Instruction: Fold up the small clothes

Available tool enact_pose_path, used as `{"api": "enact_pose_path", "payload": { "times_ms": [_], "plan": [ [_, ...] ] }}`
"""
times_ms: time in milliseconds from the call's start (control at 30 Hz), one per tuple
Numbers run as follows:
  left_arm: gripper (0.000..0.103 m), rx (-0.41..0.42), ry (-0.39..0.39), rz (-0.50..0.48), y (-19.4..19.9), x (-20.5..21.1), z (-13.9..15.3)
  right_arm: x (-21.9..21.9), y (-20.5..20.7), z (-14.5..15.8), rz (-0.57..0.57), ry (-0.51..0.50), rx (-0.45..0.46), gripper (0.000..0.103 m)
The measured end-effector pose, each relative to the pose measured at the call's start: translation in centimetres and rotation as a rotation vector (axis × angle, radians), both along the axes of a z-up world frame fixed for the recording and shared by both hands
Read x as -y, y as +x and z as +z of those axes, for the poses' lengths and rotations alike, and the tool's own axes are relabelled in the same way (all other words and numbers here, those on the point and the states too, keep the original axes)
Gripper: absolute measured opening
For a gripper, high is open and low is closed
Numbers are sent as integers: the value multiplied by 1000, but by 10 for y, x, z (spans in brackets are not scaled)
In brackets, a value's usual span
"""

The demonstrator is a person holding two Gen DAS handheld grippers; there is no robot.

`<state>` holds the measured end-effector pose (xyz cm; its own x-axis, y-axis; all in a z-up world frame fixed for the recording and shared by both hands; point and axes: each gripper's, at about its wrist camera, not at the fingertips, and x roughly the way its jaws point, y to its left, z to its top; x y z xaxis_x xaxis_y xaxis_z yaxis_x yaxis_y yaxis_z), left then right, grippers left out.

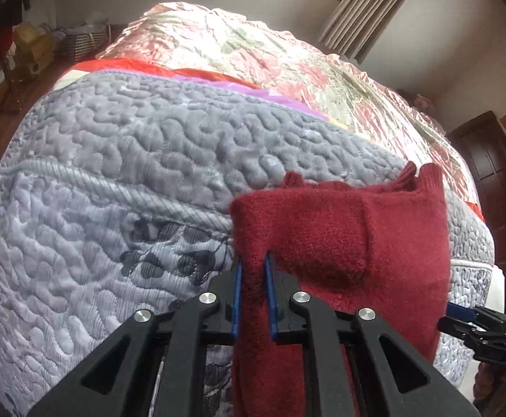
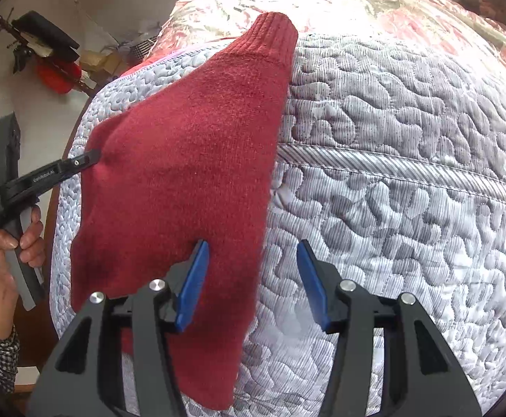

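Bedroom: pale walls, a beige curtain point(image 1: 353, 10) at a wood-framed window, a dark wooden cabinet point(image 1: 489, 180) at the far right.
Bed surface: a grey quilted bedspread with a squiggle-stitched pattern point(image 1: 121, 160) covered the near part of the bed; a shiny pink floral coverlet point(image 1: 253, 45) lay beyond it.
Garment: a dark red knitted sweater sleeve with a ribbed cuff point(image 2: 190, 160) hung lifted over the bedspread — cuff end pointing away toward the floral coverlet.
Left gripper point(image 1: 254, 267): its blue-padded fingers were pressed together on a fold of the red knit, pinching it; in the right wrist view its tip met the garment's left edge point(image 2: 93, 156).
Left hand point(image 2: 13, 239): it wrapped the grey handle, a checked sleeve at the wrist.
Right gripper point(image 2: 253, 253): its blue pads stood spread wide — the left pad overlapped the red fabric's edge, nothing was pinched.
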<state>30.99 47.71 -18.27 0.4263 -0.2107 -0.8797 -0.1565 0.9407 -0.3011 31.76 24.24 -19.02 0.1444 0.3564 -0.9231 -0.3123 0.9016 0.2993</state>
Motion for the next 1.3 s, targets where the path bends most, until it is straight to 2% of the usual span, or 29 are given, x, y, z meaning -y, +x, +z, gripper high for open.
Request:
{"api": "enact_pose_path", "payload": {
  "times_ms": [100,200,233,267,333,433,633,800,867,900,933,1000,1067,1133,1300],
  "plan": [
    [13,-3,12,-11,0,4,-4,-9,1,0,11,-22,8,51],
    [22,-12,-6,-28,0,7,9,-10,-1,10,19,-24,24,51],
    [38,-27,-16,-43,-3,6,14,-7,-2,13,18,-15,25,53],
    [60,-47,-26,-58,-6,6,17,-4,-3,17,16,-2,27,54],
    [76,-47,-64,-86,-17,3,21,1,-4,23,6,26,27,58],
    [79,-97,-141,-118,-31,-2,15,6,-5,22,6,50,12,61],
    [80,-196,-246,-139,-36,-2,-27,4,0,-3,-7,90,-62,64],
    [85,-202,-389,-104,-26,-3,-52,-6,8,-27,16,91,-111,69],
    [84,-204,-453,-124,-20,1,-59,-3,13,-34,-2,135,-143,70],
    [81,-209,-478,-131,-18,4,-62,-2,15,-38,-11,164,-161,70],
    [71,-216,-494,-136,-17,8,-64,-1,18,-43,-22,192,-184,69],
    [61,-212,-473,-146,-17,14,-63,1,19,-46,-20,238,-203,54],
    [44,-192,-486,-146,-19,14,-60,3,18,-46,-29,272,-207,45],
    [37,-175,-501,-139,-24,12,-56,6,14,-40,-22,288,-186,39],
    [32,-111,-494,-156,-41,17,-31,27,-5,-14,-11,342,-146,33]
  ]
}}
